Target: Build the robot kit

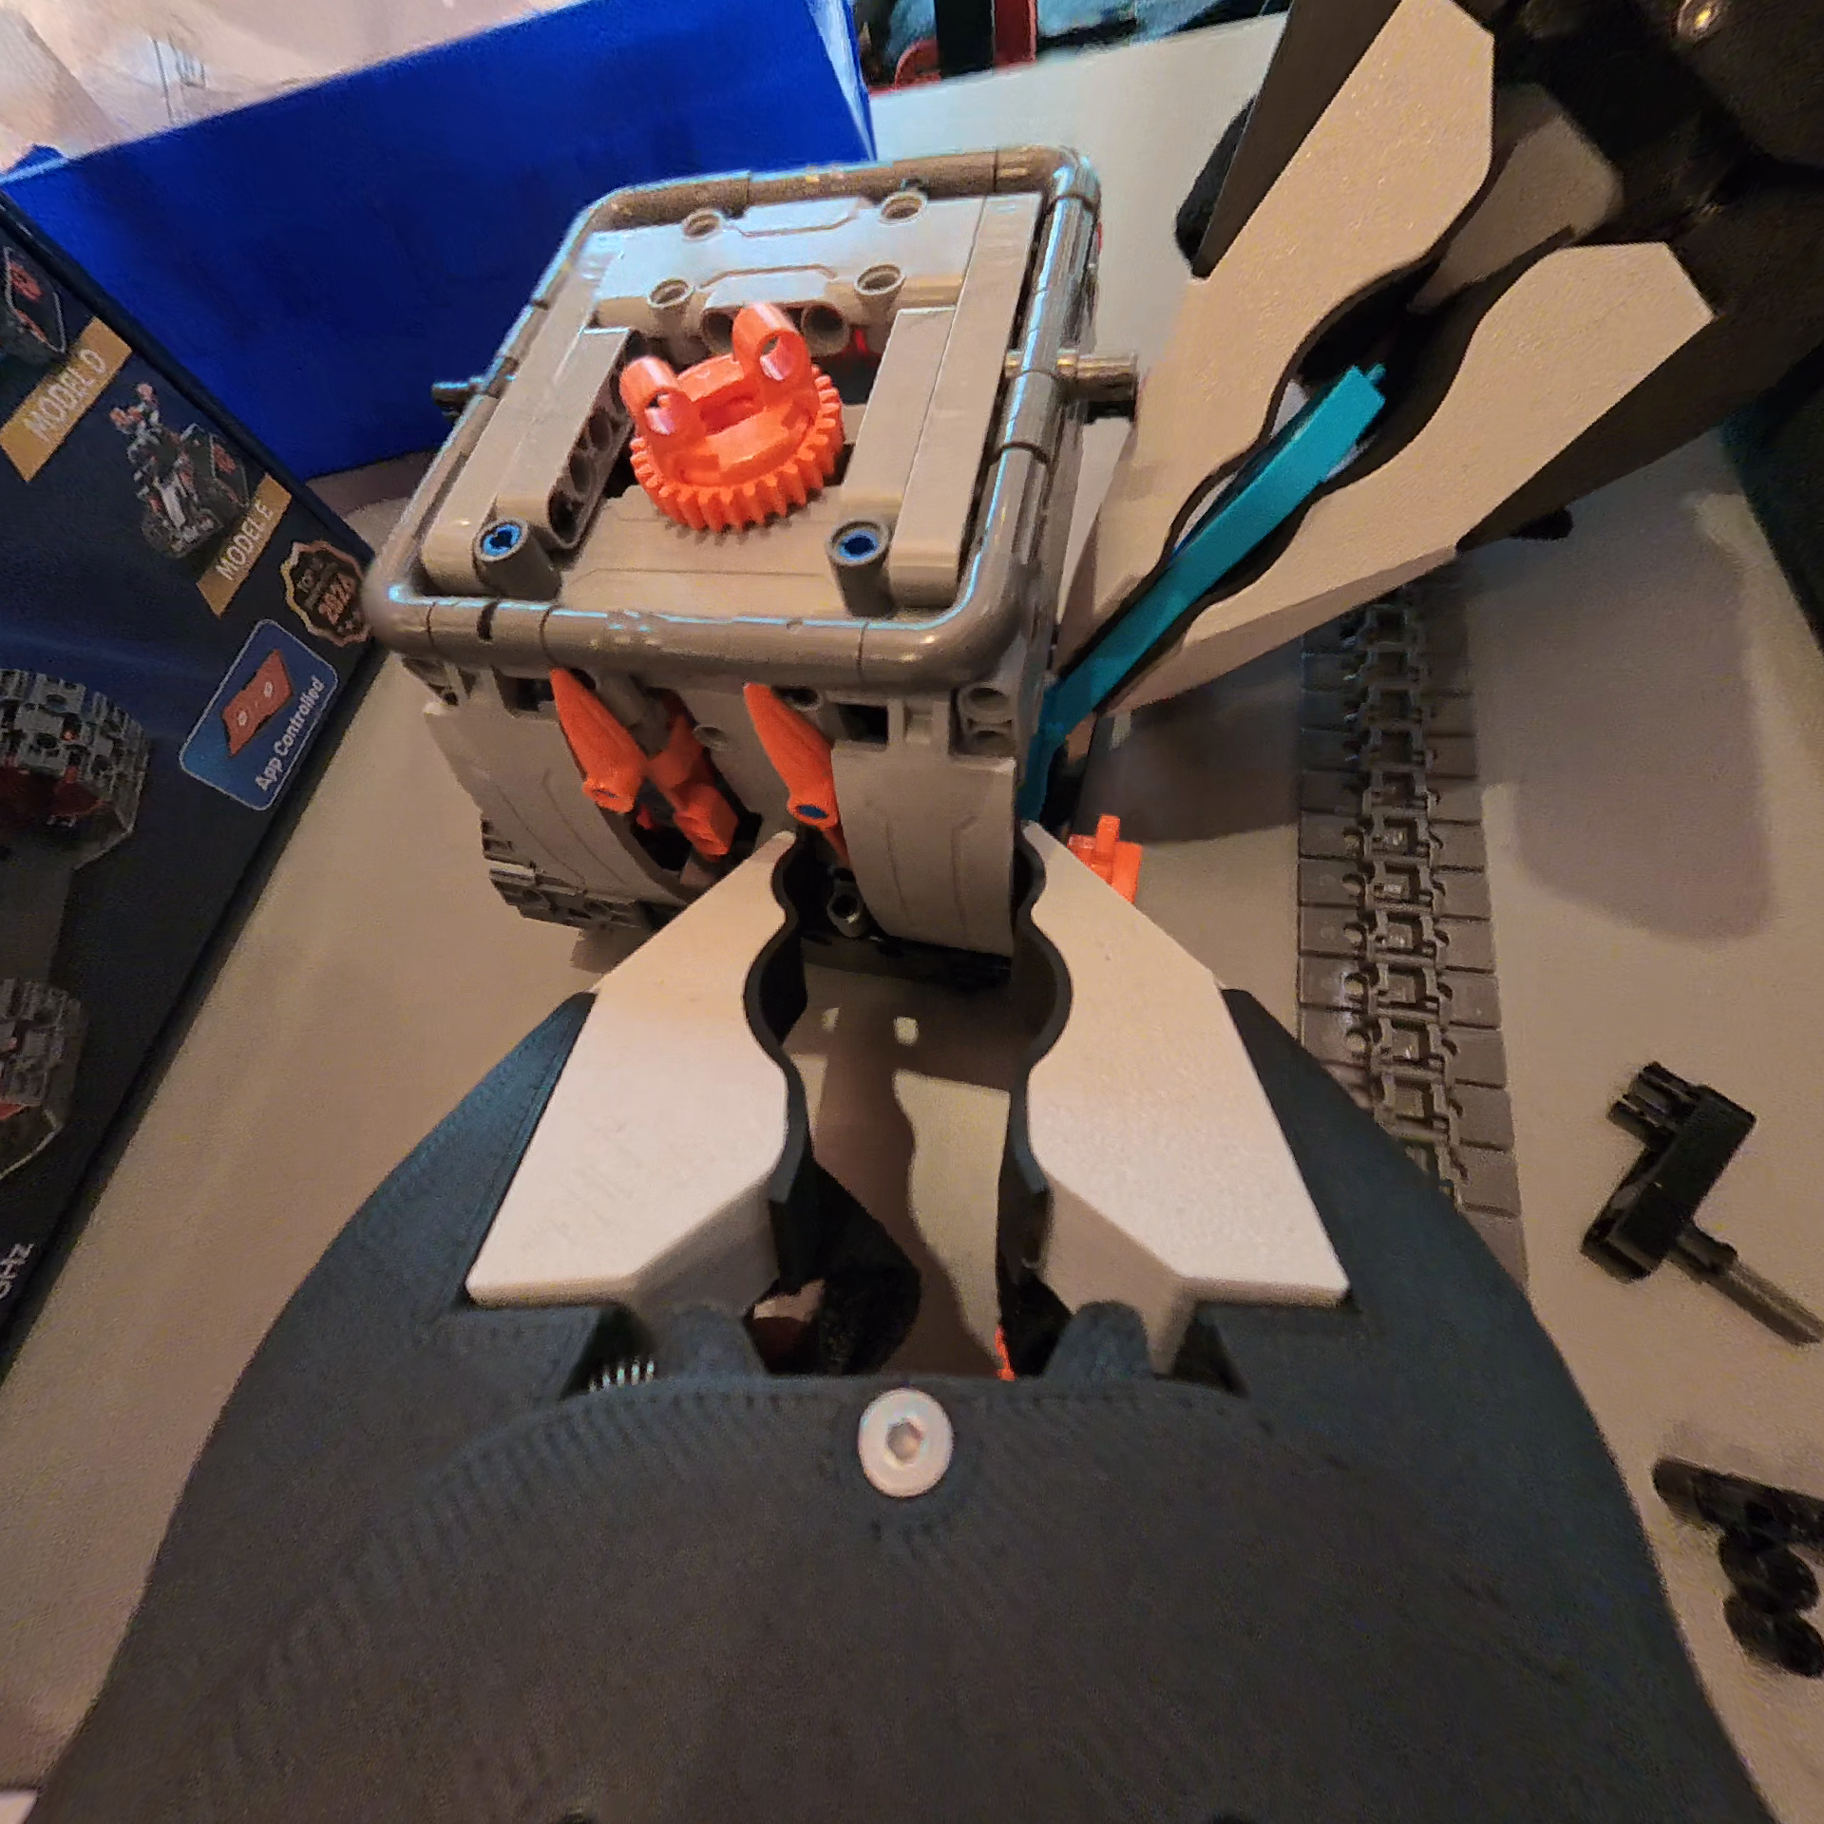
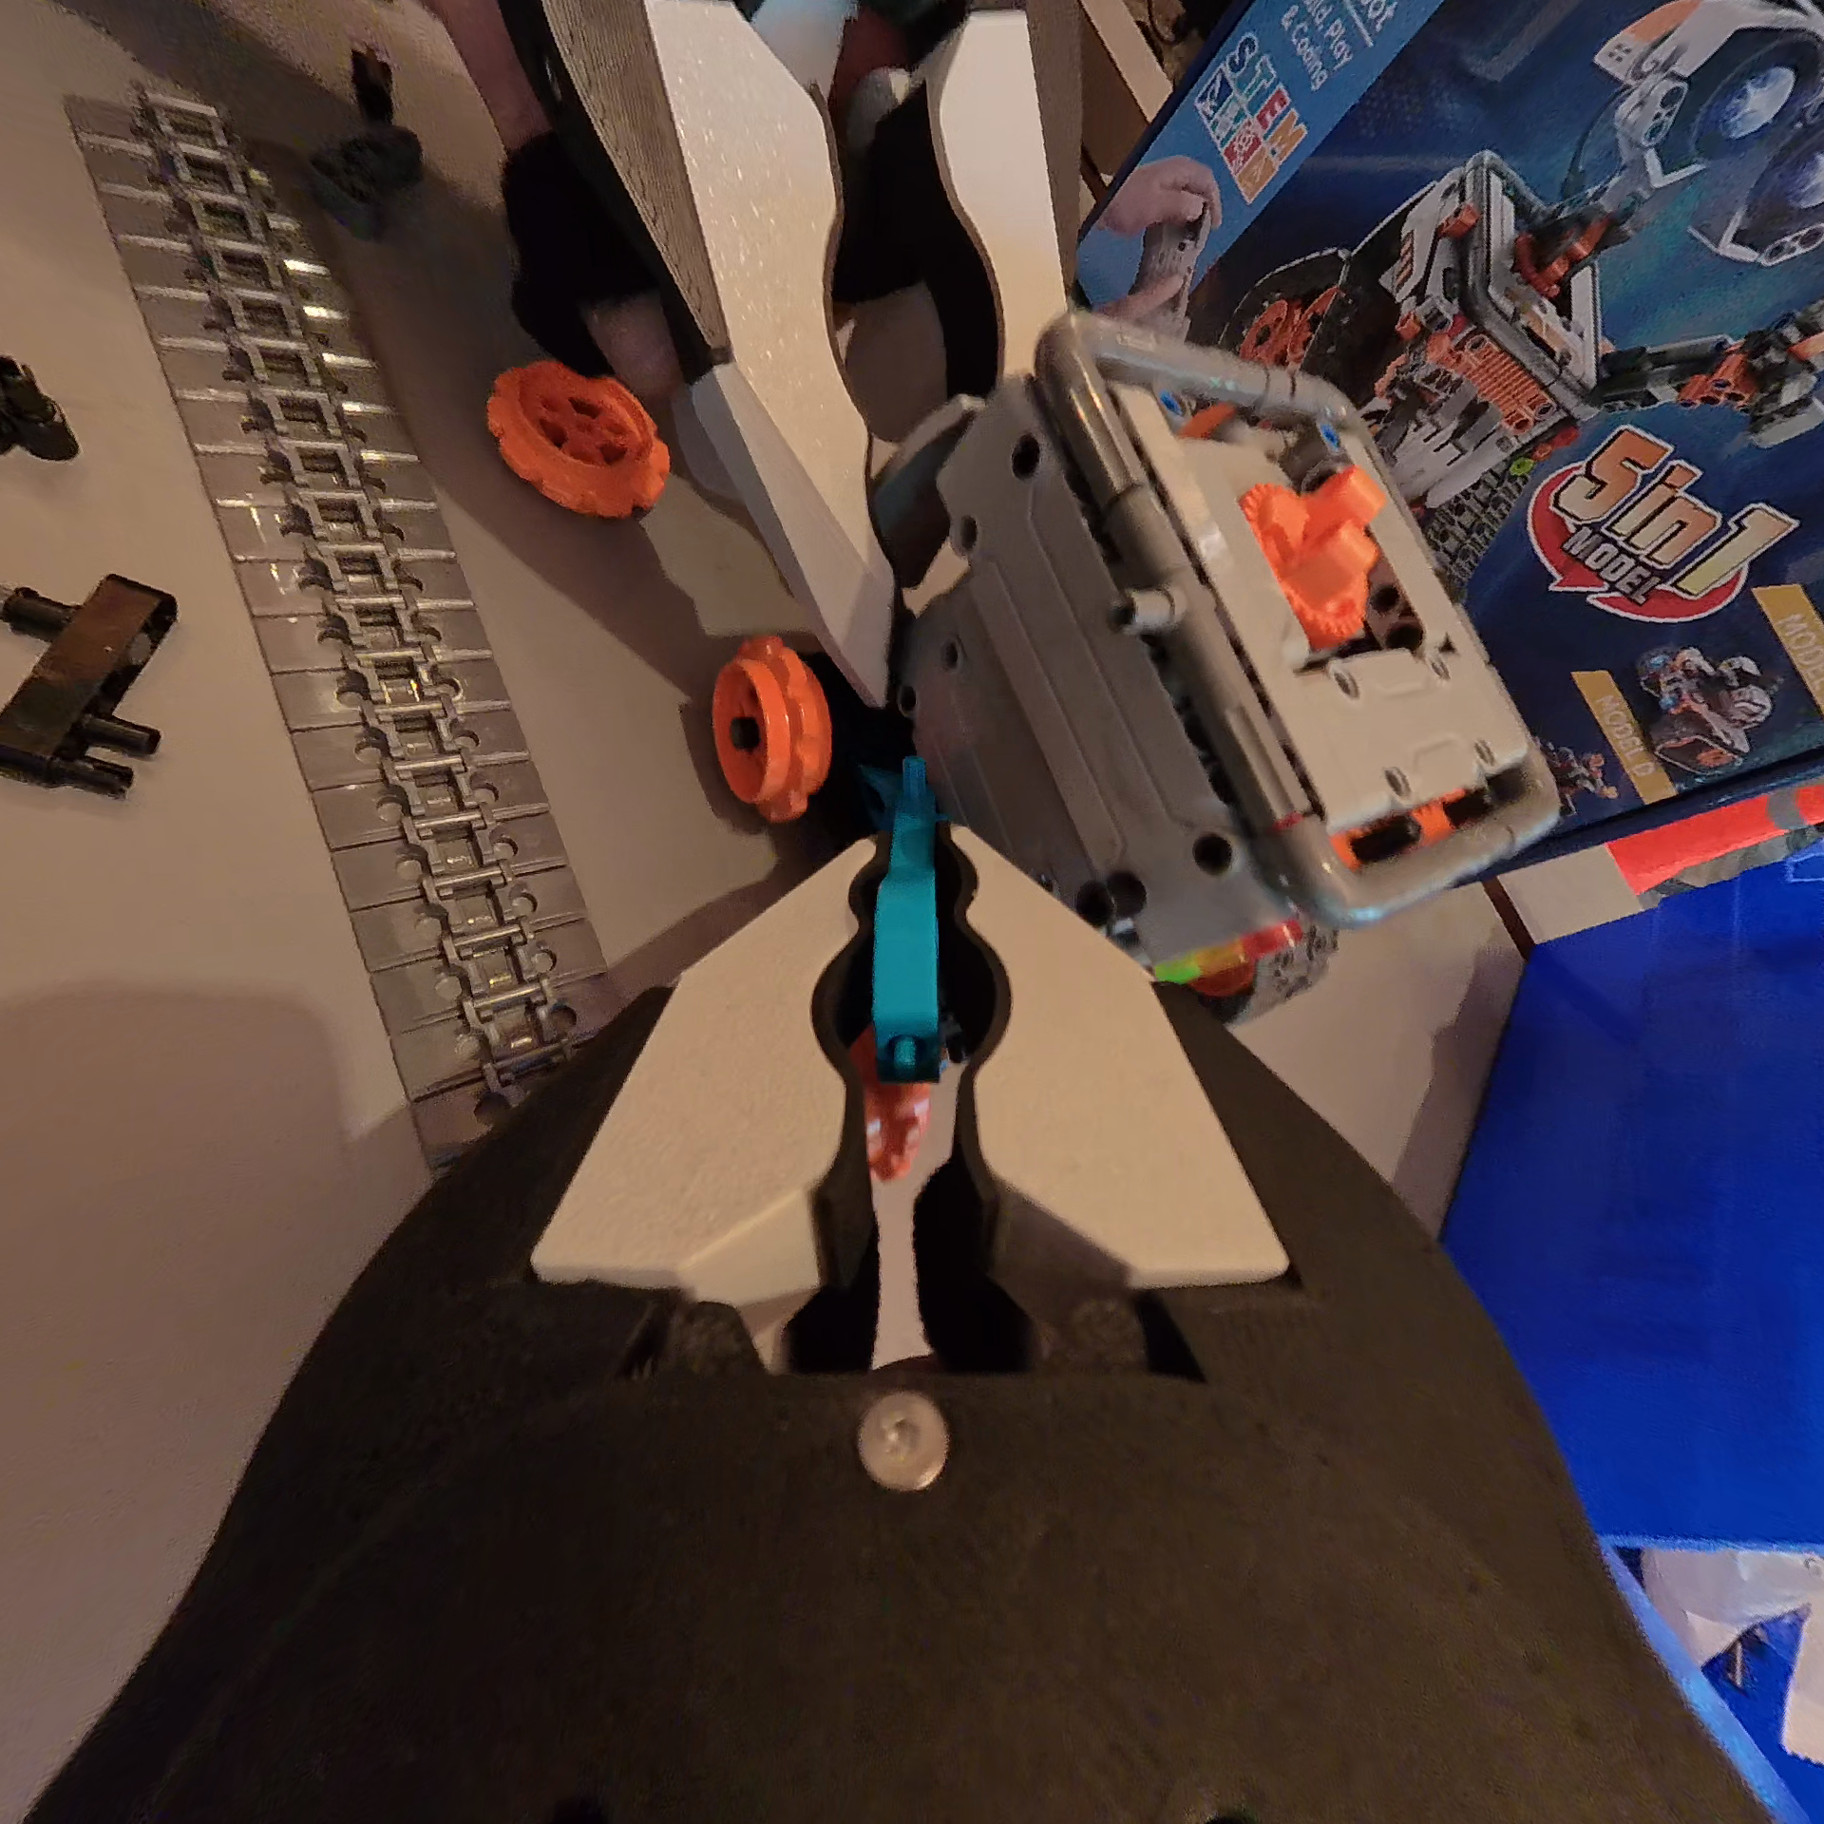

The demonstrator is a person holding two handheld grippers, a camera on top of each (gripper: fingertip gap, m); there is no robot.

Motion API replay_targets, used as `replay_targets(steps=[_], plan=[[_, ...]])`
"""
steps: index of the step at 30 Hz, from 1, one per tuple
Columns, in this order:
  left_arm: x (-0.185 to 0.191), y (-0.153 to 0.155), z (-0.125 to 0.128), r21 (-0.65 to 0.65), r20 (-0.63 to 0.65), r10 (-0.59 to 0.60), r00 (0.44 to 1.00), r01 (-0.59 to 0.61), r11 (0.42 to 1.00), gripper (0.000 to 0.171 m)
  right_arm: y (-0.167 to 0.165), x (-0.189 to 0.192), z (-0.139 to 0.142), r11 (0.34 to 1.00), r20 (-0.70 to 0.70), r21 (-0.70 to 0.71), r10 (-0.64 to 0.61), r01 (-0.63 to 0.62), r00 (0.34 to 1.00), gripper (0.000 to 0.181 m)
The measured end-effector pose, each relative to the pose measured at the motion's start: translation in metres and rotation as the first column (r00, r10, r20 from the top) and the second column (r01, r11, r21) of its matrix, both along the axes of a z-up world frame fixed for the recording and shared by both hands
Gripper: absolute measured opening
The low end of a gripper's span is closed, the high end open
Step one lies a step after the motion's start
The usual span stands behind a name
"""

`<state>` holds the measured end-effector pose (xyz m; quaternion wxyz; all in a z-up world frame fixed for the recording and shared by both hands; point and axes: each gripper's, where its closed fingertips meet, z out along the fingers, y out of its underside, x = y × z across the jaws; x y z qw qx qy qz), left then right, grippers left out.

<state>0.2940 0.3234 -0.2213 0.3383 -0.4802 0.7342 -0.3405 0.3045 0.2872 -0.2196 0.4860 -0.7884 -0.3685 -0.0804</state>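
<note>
Left tongs [image 1: 908, 857] set at a middling gap around the lower front corner of the grey brick model [image 1: 750, 592], one finger on each side of a curved grey panel; apparently clamped on it, though the contact itself is hard to make out. Right tongs [image 2: 913, 857] closed narrow on a teal strip [image 2: 903, 938], gripped along its length, with the far end pushed down against the model's side, right of the left tongs.

Built so far: a boxy grey body with a rounded frame around the top, an orange gear [image 1: 730, 434] seated in the top recess, and orange pointed parts showing at the front. Not on the model: a long grey track [image 1: 1392, 888], lying flat just right of the left tongs and left of the right tongs. Also loose: an orange wheel [image 2: 577, 439] ahead and left of the right tongs, and black connector pieces [image 1: 1668, 1175] far right of the left tongs. Second orange wheel [image 2: 770, 725] right beside the teal strip's tip; mounted or loose, cannot tell.

Printed box [image 1: 148, 592] standing left of the left tongs, close to the model. Blue bin [image 1: 444, 247] behind it. Little room on that side; pale table [image 1: 296, 1036] beneath all of it.
</note>
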Motion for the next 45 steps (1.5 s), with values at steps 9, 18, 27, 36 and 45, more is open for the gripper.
replay_targets(steps=[9, 18, 27, 36, 45], plan=[[-0.022, 0.009, -0.007, -0.004, -0.061, -0.003, 0.998, 0.003, 1.0, 0.043, 0.002, -0.006, -0.01, 0.999, -0.036, -0.046, 0.02, -0.021, 0.999, 0.006], [-0.019, 0.008, -0.008, -0.049, -0.023, -0.032, 0.999, 0.03, 0.998, 0.037, 0.006, -0.007, -0.003, 0.999, -0.191, -0.05, 0.003, -0.012, 0.982, 0.006], [-0.019, 0.004, -0.008, -0.065, 0.002, -0.056, 0.998, 0.056, 0.996, 0.037, 0.005, -0.012, -0.007, 0.992, -0.257, -0.082, 0.068, -0.092, 0.964, 0.006], [-0.018, 0.004, -0.008, -0.085, 0.01, -0.055, 0.998, 0.055, 0.995, 0.037, 0.003, -0.014, -0.007, 0.981, -0.271, -0.097, 0.135, -0.166, 0.953, 0.009], [-0.017, 0.002, -0.008, -0.106, 0.017, -0.066, 0.998, 0.067, 0.992, 0.038, 0.001, -0.013, -0.008, 0.969, -0.303, -0.122, 0.168, -0.213, 0.938, 0.01]])
